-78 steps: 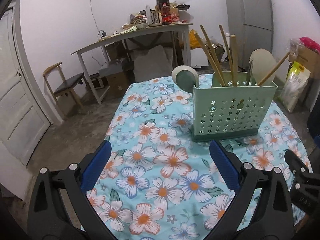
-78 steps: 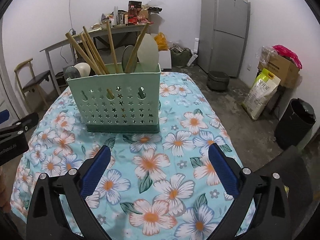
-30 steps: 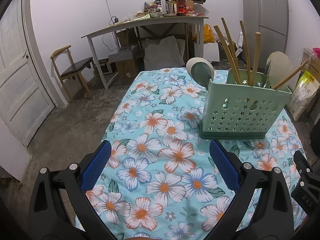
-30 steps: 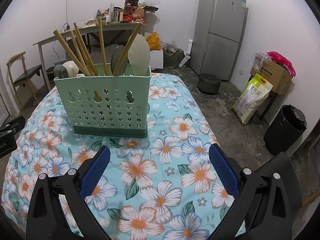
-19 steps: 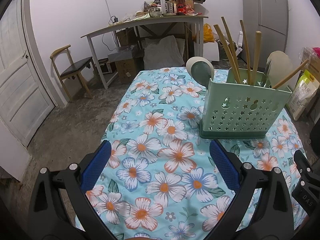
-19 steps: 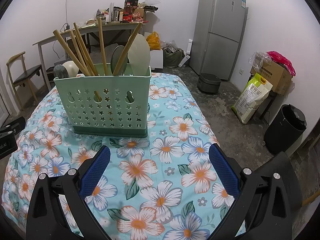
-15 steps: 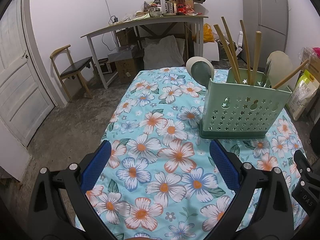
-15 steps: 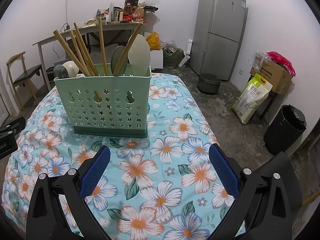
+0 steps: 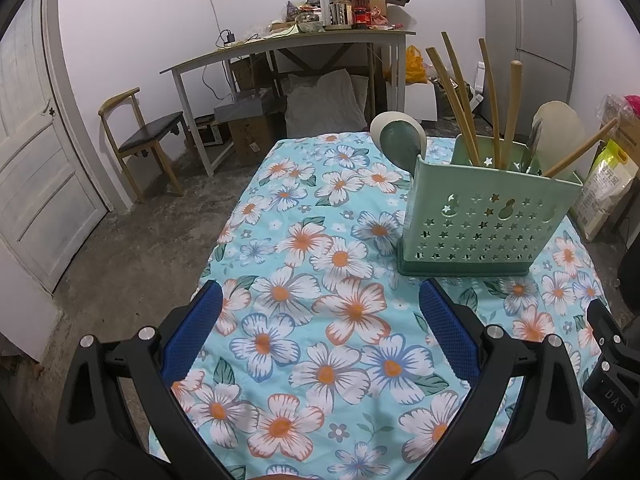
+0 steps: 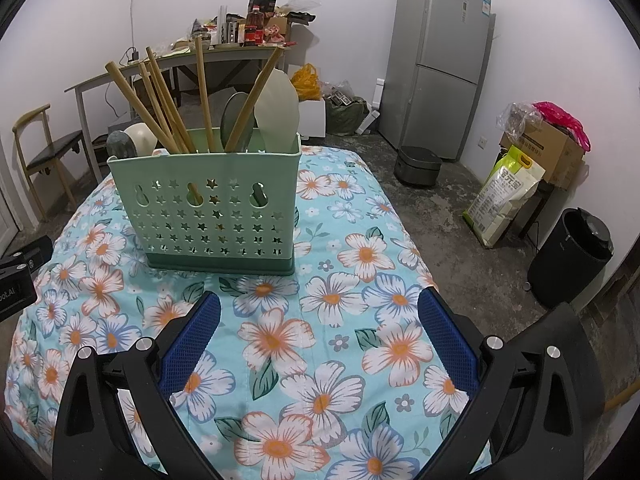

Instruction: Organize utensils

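The utensil holder (image 10: pixel 204 208) stands on the counter (image 10: pixel 360 256). In it stand chopsticks (image 10: pixel 160 100) at the left and spatulas (image 10: pixel 276 108) at the right; two spoons (image 10: pixel 132 142) lean behind its left end.

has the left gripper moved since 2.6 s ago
Yes. The left gripper has drawn back and turned left: the green utensil holder now sits smaller and further right against the fridge.

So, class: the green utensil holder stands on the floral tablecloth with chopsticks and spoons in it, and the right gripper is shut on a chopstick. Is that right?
Not quite. The right gripper is open and holds nothing, as the right wrist view shows. The green utensil holder does stand on the floral tablecloth, chopsticks and spoons inside.
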Demonstrator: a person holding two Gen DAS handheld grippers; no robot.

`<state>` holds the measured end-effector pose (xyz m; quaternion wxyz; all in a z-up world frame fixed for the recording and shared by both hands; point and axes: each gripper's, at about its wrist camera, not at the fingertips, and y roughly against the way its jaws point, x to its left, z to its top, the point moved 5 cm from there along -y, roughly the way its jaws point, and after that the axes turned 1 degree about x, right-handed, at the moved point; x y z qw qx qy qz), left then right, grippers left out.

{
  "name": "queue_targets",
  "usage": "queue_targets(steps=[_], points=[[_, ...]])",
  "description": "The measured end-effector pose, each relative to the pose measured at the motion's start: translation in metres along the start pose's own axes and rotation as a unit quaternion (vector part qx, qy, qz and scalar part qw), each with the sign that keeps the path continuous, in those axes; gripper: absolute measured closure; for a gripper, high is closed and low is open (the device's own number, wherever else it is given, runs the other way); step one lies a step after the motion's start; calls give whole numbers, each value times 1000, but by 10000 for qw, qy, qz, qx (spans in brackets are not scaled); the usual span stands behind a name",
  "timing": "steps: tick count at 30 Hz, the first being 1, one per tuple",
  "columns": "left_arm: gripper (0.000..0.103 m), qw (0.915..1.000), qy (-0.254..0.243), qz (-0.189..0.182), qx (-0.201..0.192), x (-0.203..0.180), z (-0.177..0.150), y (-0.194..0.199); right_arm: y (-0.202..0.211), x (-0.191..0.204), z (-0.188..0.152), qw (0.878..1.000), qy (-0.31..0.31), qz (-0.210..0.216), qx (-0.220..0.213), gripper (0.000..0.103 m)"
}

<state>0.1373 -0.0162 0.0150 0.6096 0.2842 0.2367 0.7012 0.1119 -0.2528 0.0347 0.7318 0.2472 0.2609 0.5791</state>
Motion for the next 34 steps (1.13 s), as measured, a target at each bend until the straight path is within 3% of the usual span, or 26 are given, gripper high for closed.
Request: queue_targets(steps=[34], points=[[8,10000,-3,-6,18,-1,0,-1,1,0,2,10000,-10,11,-11,7]])
